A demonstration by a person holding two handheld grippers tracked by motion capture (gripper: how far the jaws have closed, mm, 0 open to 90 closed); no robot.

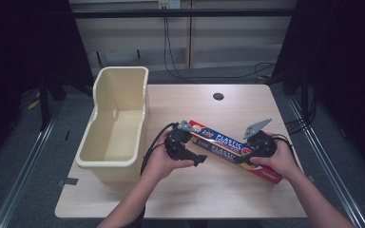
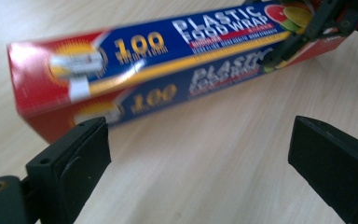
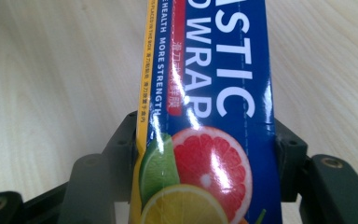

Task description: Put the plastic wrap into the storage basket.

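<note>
The pale wooden bench (image 1: 180,190) carries a cream plastic bin (image 1: 119,126) at its left and, beside it, a long red-and-blue cardboard box of plastic food wrap (image 1: 221,145). A good lift probably means keeping the box level while carrying it toward the bin. The right gripper (image 1: 247,159) clamps 1 end of the box; the left gripper (image 2: 200,154) has its jaws wide apart, holding nothing, near the other end.

Counter (image 1: 247,199): pale wood, round hole (image 1: 218,96) near far edge.
On it: cream bin (image 1: 116,128) at left; plastic wrap box (image 1: 228,147) mid-right.
</note>
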